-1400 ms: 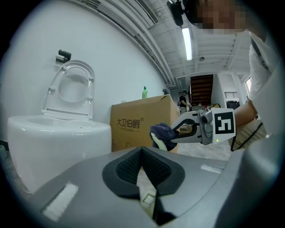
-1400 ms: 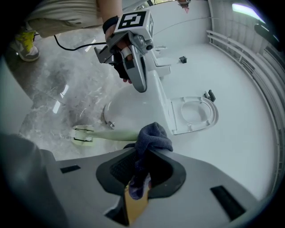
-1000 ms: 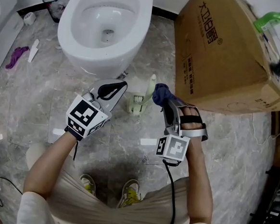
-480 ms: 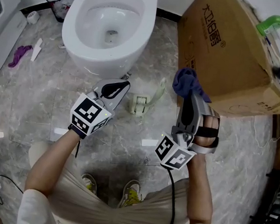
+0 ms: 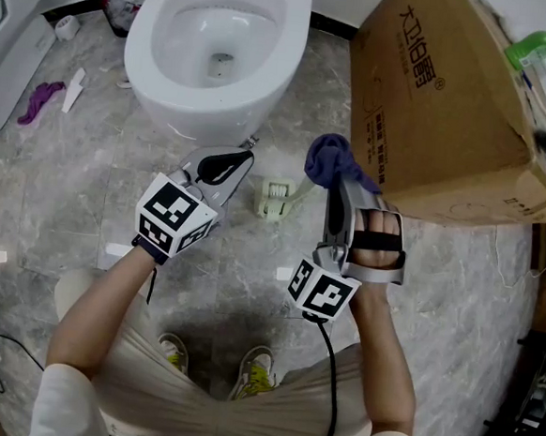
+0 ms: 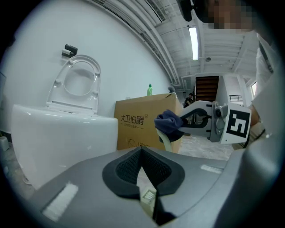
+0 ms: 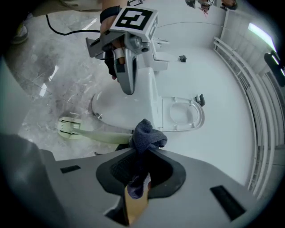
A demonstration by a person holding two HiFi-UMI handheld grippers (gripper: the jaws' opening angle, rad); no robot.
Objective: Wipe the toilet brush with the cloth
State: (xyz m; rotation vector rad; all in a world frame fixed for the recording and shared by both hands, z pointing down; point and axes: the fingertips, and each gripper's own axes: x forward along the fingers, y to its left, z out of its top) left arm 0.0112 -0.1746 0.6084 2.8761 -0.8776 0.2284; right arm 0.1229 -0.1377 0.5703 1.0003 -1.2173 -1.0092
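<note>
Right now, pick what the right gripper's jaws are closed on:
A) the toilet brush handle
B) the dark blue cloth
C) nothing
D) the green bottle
B: the right gripper view shows the right gripper with its jaws closed on the dark blue cloth, which bunches out past the tips. The pale green toilet brush lies outside the jaws.

Grey left gripper [image 5: 247, 158], right gripper [image 5: 337, 184] w/ b&w marker cubes [image 5: 170, 219]; beige trousers [image 5: 151, 393], yellow shoes [image 5: 255, 371].
</note>
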